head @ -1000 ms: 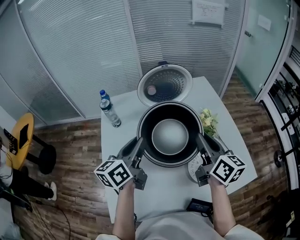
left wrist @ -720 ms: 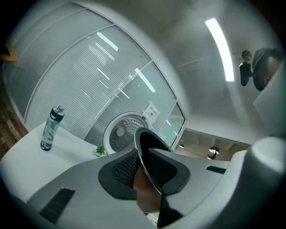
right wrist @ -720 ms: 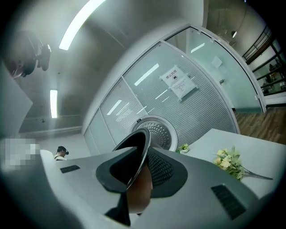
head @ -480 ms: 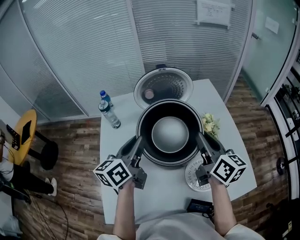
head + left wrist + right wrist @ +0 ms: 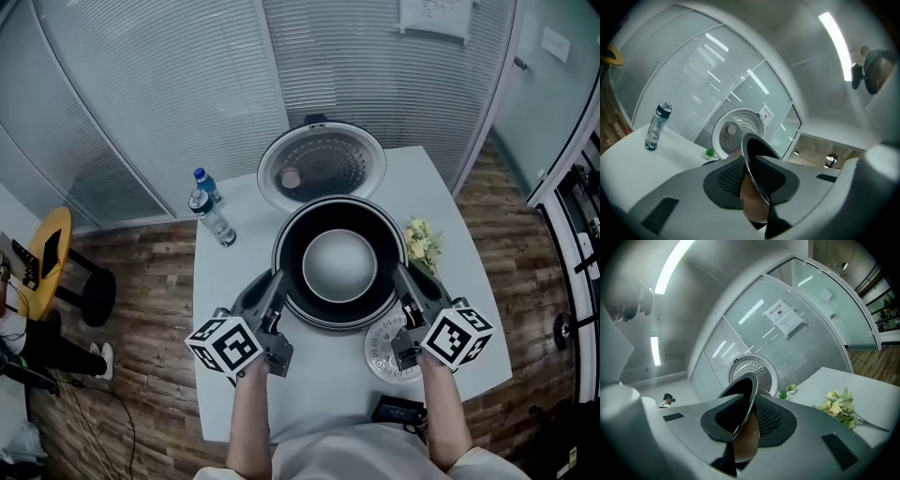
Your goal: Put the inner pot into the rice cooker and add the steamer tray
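Note:
In the head view the dark inner pot (image 5: 339, 265), with a pale grey bottom, hangs over the white table (image 5: 225, 281). My left gripper (image 5: 277, 283) is shut on its left rim and my right gripper (image 5: 401, 278) on its right rim. The left gripper view has the thin black rim (image 5: 754, 164) pinched between the pads of the left gripper (image 5: 752, 174). The right gripper view shows the rim (image 5: 746, 397) clamped likewise in the right gripper (image 5: 743, 420). The rice cooker's open lid (image 5: 321, 167) stands just behind the pot, and the cooker body is hidden beneath it. The white steamer tray (image 5: 382, 349) lies by my right gripper.
A water bottle (image 5: 208, 211) stands at the table's back left. A sprig of pale flowers (image 5: 419, 246) lies at the right of the pot. A small black device (image 5: 398, 411) sits at the front edge. Glass partitions ring the table, and a yellow stool (image 5: 42, 272) stands at far left.
Both grippers have carried the pot a little farther over the table toward the open lid. More of the steamer tray now shows beside the right gripper.

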`<state>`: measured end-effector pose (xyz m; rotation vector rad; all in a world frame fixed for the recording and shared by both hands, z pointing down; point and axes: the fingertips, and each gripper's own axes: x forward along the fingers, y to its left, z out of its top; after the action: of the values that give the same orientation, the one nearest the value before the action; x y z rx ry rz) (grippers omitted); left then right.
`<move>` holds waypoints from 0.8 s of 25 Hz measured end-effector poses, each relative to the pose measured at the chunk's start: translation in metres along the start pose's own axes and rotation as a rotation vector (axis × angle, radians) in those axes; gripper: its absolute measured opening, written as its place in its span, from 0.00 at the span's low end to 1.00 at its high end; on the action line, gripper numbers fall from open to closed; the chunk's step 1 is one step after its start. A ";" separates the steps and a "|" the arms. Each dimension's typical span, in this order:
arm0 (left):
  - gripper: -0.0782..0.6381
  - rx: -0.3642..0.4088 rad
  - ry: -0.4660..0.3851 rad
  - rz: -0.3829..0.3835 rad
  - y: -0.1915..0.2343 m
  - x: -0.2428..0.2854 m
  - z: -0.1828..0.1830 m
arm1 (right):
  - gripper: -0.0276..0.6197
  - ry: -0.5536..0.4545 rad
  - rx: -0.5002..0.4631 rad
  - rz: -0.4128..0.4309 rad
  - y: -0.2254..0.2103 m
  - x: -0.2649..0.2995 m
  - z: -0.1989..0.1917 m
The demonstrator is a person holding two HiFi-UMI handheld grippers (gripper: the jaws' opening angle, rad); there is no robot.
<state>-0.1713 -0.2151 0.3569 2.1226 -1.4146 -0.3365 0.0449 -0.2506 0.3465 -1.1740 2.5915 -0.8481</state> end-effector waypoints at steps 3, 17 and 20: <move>0.21 -0.006 0.006 0.011 0.004 0.004 -0.003 | 0.17 0.005 0.008 0.008 -0.005 0.004 -0.001; 0.21 -0.030 0.045 0.049 0.028 0.023 -0.020 | 0.17 0.049 0.059 -0.004 -0.030 0.021 -0.018; 0.21 -0.038 0.059 0.059 0.034 0.027 -0.023 | 0.17 0.070 0.086 -0.013 -0.037 0.025 -0.024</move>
<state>-0.1745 -0.2421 0.3979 2.0397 -1.4226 -0.2737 0.0425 -0.2785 0.3884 -1.1580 2.5760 -1.0108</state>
